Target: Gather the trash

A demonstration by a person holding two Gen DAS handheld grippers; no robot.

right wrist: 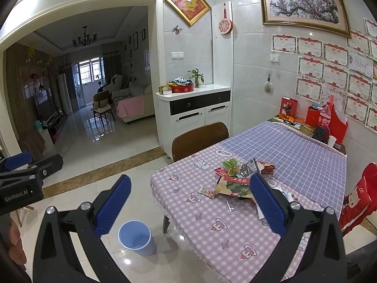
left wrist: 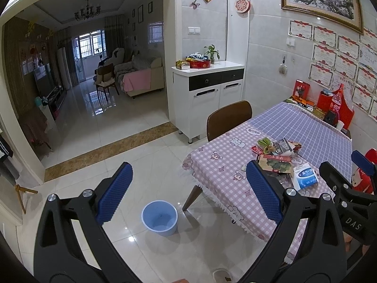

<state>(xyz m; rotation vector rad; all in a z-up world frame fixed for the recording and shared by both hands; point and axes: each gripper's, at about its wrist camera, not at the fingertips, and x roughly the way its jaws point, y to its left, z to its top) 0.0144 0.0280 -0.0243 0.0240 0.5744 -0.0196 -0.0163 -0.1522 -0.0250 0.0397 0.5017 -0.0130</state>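
Trash (right wrist: 238, 179) heaped on table (right wrist: 212, 231); blue bin (right wrist: 136, 238) on floor beside it

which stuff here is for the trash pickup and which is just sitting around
For the job:
- litter pile on the table
- white and blue box
- small wrapper
- blue bin on the floor
- left gripper, right gripper, both open

Just lying about:
- cola bottle
- paper cup
- potted plant
- brown chair

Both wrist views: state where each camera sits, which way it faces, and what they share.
Left wrist: above the floor, facing the bin and table; own open left gripper, right gripper at the right edge.
Right wrist: nearer the table, facing the trash pile; own open right gripper.
Shared: bin, table, chair.
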